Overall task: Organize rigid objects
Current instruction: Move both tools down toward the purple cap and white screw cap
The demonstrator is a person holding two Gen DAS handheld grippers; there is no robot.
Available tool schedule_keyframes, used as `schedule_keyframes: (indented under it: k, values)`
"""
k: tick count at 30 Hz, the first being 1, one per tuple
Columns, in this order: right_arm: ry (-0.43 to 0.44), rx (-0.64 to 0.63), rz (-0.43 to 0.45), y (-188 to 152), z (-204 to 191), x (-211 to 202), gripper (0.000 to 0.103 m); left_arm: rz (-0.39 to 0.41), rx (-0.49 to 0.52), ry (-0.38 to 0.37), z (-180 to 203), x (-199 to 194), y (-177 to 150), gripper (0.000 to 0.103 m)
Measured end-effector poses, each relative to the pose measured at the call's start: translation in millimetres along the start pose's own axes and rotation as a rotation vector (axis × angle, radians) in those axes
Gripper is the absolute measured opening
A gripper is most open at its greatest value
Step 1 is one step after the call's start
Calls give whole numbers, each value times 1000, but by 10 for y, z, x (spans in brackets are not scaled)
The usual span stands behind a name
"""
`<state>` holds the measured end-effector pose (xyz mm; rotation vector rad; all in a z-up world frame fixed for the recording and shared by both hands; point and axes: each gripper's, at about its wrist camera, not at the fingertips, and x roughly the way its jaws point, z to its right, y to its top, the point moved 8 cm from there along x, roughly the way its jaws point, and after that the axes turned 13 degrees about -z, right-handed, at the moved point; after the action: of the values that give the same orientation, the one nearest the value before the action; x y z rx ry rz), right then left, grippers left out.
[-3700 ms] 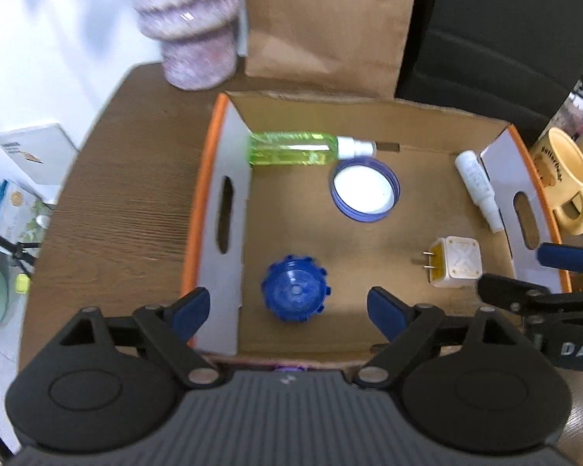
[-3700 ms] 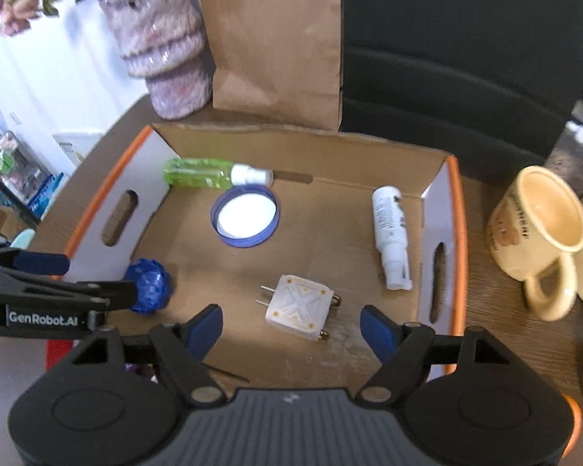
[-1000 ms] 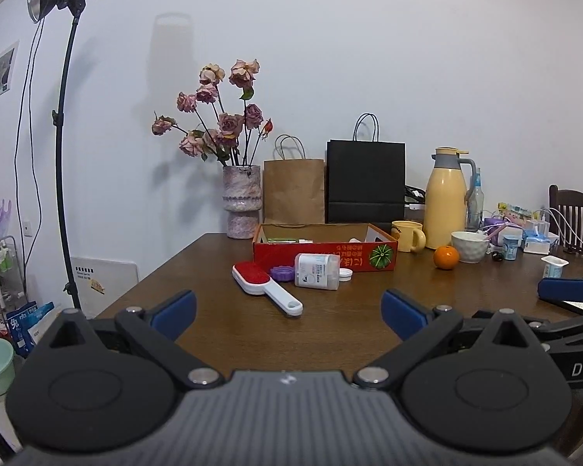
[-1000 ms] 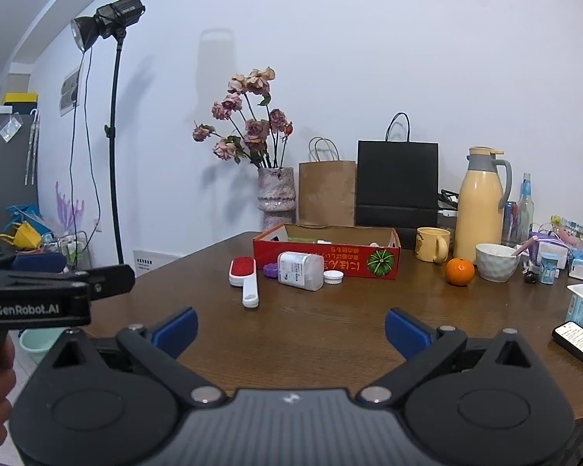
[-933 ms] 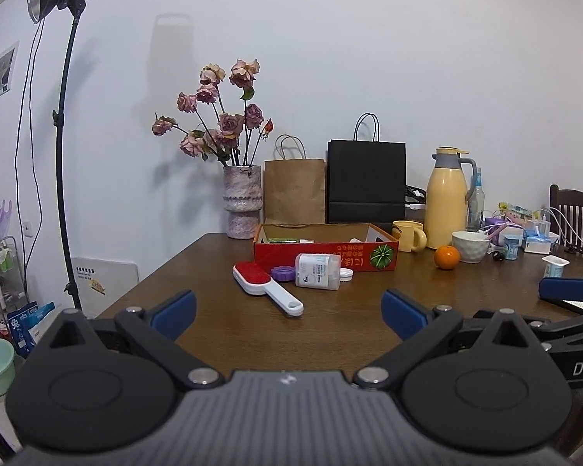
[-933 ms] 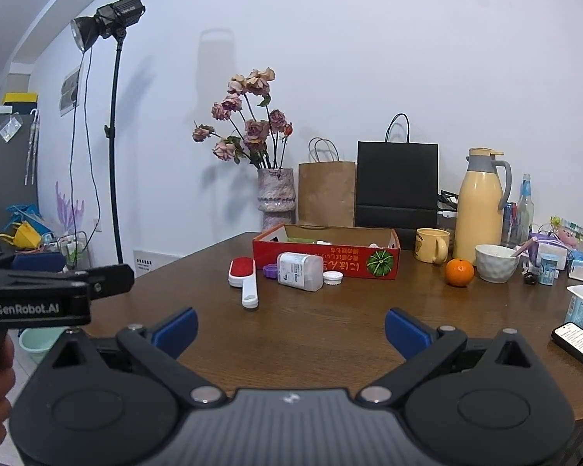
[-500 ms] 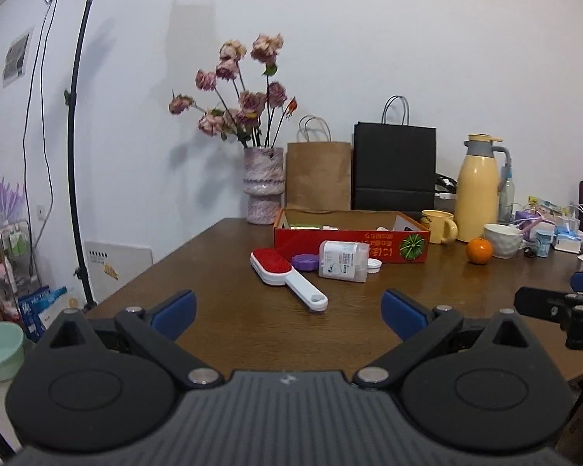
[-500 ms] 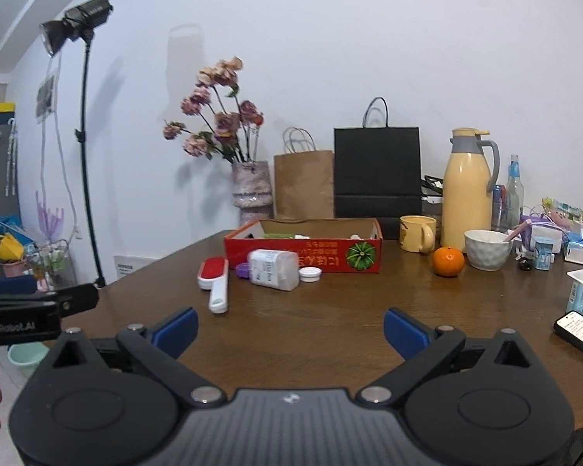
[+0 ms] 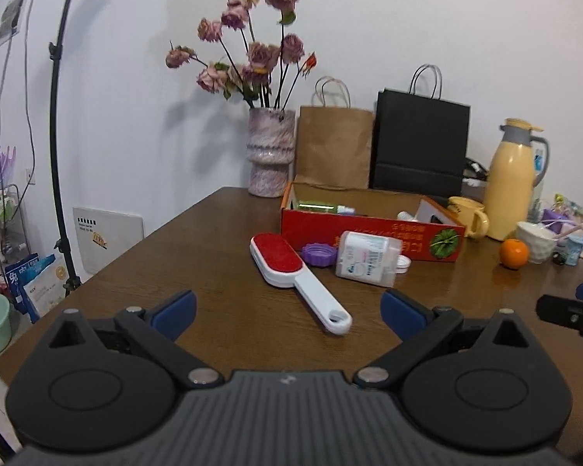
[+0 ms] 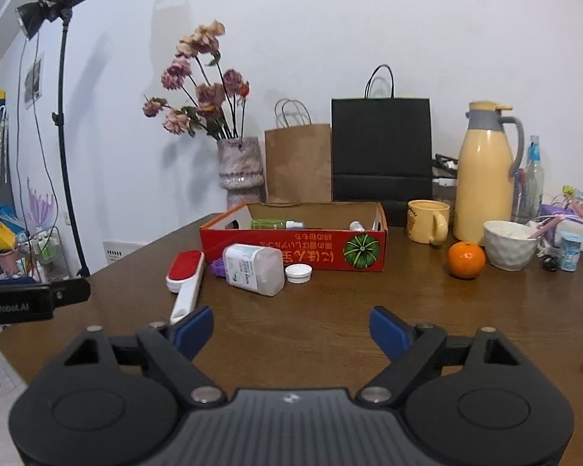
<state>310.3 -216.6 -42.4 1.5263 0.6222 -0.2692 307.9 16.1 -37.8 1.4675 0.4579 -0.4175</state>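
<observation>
While the wooden table (image 10: 486, 310) fills both views, the red cardboard box (image 10: 291, 248) sits toward its far side, a green bottle (image 10: 270, 224) lying inside. Before the box lie a white container (image 10: 252, 264) on its side, a red-and-white lint brush (image 9: 291, 272), a purple cap (image 9: 318, 254) and a white cap (image 10: 298, 273). The left gripper (image 9: 287, 308) hangs spread wide with nothing between its blue pads; the right gripper (image 10: 291, 328), also empty, is closing.
</observation>
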Motion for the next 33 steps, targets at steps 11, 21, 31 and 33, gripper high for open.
schedule_keyframes:
  k: [11,21,31,33]
  values:
    - [-4,-86,-55,818,242,1000,76,-60,99,5,81,1316,893,78]
    - [22,-52,-176,1153,508,2106,68,-215,77,-27,168,2375,1254,66]
    - [59,-3,-246,1006,539,2767,62,-226,167,-57,393,2530,1112,63]
    - [81,10,-247,975,547,2773,61,-228,200,-44,398,2458,1068,62]
